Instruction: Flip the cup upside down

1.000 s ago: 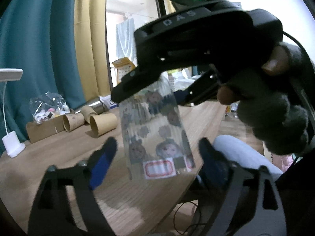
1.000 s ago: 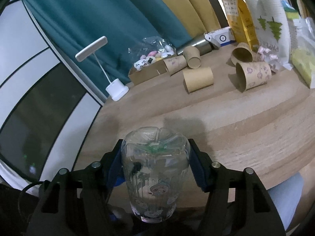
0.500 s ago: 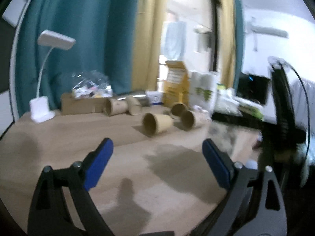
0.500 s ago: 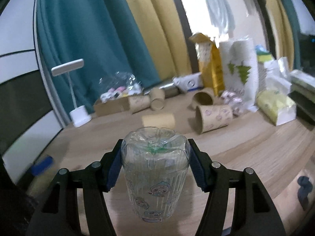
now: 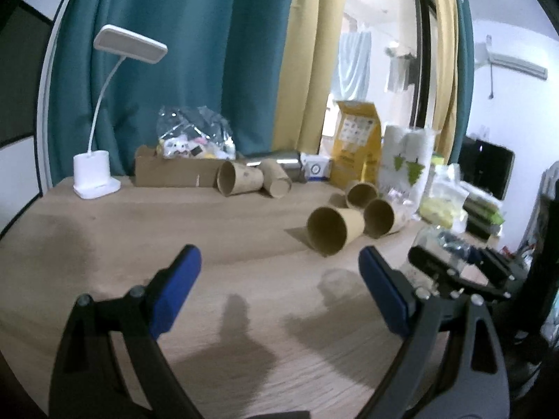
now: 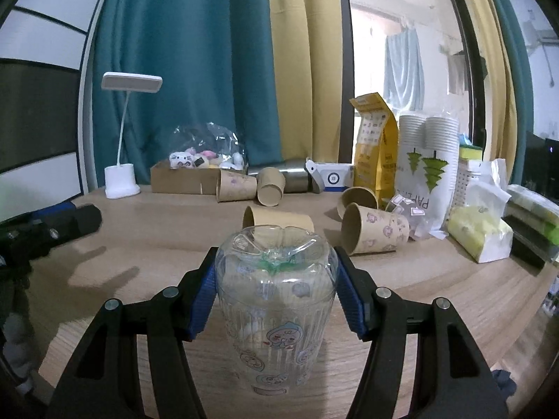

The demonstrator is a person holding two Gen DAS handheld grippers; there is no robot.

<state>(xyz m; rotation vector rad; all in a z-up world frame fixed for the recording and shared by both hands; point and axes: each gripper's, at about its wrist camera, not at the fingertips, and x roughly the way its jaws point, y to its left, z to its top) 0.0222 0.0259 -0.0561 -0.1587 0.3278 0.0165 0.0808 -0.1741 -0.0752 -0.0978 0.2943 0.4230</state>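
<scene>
The clear plastic cup [image 6: 276, 300] with cartoon prints is held between the blue pads of my right gripper [image 6: 276, 296], which is shut on it. The cup's closed base faces up and its mouth points down, just above the wooden table [image 6: 436, 279]. In the left wrist view the cup [image 5: 443, 248] shows blurred at the right edge, in the right gripper [image 5: 454, 269]. My left gripper [image 5: 279, 293] is open and empty, low over the table's near part; it shows at the far left of the right wrist view [image 6: 45, 227].
Several brown paper cups [image 6: 374, 228] lie on their sides mid-table. A white desk lamp [image 6: 120, 178], a cardboard box of toys [image 6: 188, 174], a yellow bag [image 6: 375, 150] and a pack of stacked cups [image 6: 428, 171] stand along the back. Tissue packs [image 6: 478, 234] lie right.
My left gripper has drawn away from the cup to the left and now looks across the table. My right gripper has tilted level and brought the cup down toward the table.
</scene>
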